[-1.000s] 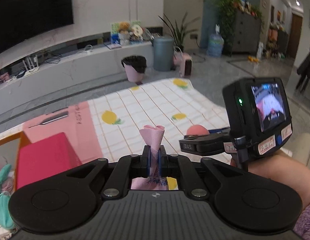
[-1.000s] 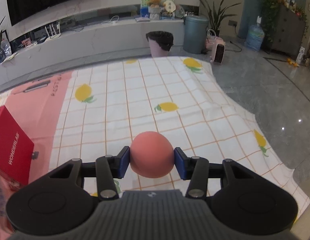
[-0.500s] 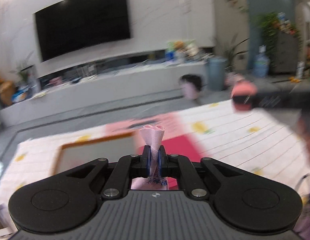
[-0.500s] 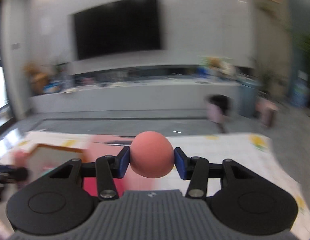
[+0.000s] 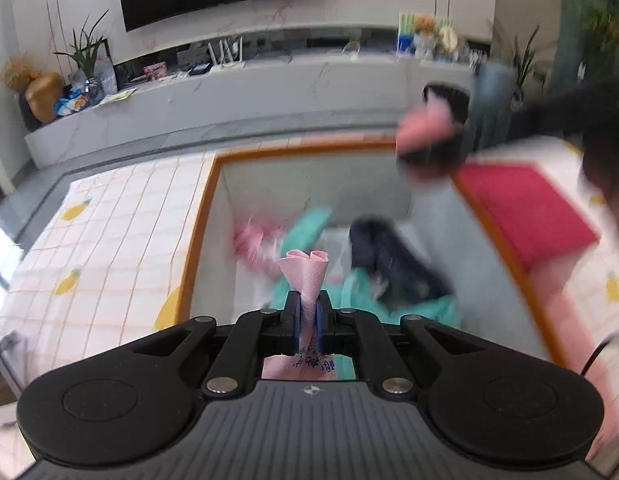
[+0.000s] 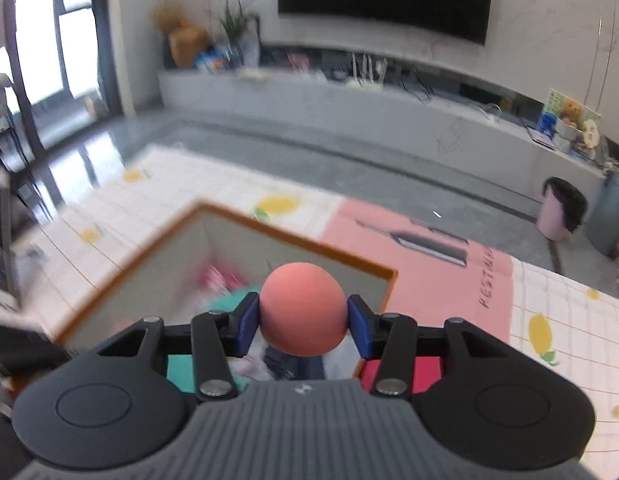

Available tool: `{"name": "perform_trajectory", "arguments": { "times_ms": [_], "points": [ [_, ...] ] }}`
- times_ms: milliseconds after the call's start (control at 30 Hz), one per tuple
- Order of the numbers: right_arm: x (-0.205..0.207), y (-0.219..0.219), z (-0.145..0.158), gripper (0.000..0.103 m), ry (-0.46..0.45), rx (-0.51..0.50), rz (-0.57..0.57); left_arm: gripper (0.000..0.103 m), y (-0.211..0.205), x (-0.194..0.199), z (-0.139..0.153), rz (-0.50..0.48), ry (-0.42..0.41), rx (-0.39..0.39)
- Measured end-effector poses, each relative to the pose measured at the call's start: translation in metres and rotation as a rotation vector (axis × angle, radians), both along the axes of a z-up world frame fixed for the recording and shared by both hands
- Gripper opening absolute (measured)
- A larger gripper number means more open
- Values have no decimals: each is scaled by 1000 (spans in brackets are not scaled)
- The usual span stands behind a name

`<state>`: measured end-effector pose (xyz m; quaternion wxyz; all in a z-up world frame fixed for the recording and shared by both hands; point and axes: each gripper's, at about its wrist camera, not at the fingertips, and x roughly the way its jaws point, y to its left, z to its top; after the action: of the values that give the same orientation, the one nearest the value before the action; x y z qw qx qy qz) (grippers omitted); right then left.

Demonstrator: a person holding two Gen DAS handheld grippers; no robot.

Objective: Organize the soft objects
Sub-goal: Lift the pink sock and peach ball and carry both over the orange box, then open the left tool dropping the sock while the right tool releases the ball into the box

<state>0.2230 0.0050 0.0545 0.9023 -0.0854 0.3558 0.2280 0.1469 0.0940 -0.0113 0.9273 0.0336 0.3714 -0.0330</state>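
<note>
Both tools have swung from over the lemon-print cloth (image 5: 109, 216) to above the orange-rimmed box (image 5: 205, 208), each keeping its load: the left tool (image 5: 307, 320) is pinched almost fully closed on a thin pink fabric piece (image 5: 303, 272) that stands up between its pads, and the right tool (image 6: 303, 320) clamps a salmon-pink ball (image 6: 303, 309) at about half width. Below them the box holds blurred teal (image 5: 309, 224), pink (image 5: 257, 240) and dark soft items (image 5: 393, 256), with a red lid (image 5: 529, 204) beside it on the cloth.
</note>
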Motion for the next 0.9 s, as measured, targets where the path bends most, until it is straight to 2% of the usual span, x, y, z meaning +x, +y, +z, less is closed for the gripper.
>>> {"name": "perform_trajectory", "arguments": {
  "times_ms": [67, 167, 300, 367, 400, 433, 467, 500, 533, 567, 633, 700, 900],
  "points": [
    [5, 8, -13, 47, 12, -64, -6, 8, 5, 10, 10, -28, -49, -28],
    [11, 9, -23, 47, 5, -91, -8, 8, 3, 37, 10, -51, -97, -16],
    [20, 16, -30, 46, -3, -185, 45, 7, 13, 62, -5, -33, -132, -179],
    [22, 16, -33, 46, -6, -232, 67, 10, 19, 70, -14, -25, -111, -249],
    [23, 15, -34, 46, -2, -239, 72, 16, 21, 71, -17, -33, -102, -268],
    [23, 14, -35, 46, 2, -245, 82, 33, 20, 71, -19, -43, -100, -271],
    [23, 12, -35, 46, -3, -248, 96, 43, 23, 71, -19, -49, -112, -266],
    [22, 11, -34, 46, -11, -253, 106, 72, 22, 67, -18, -38, -151, -255],
    [22, 11, -35, 46, -18, -265, 118, 91, 22, 64, -15, -32, -202, -243],
    [21, 11, -35, 47, -22, -269, 128, 92, 22, 58, -13, -21, -259, -225],
    [21, 13, -36, 47, -18, -277, 132, 92, 17, 52, -6, -4, -307, -158],
    [21, 15, -38, 47, -15, -281, 136, 92, 12, 48, -2, -20, -316, -105],
    [20, 22, -43, 47, -4, -304, 136, 92, 6, 42, -1, -1, -309, -60]
  ]
}}
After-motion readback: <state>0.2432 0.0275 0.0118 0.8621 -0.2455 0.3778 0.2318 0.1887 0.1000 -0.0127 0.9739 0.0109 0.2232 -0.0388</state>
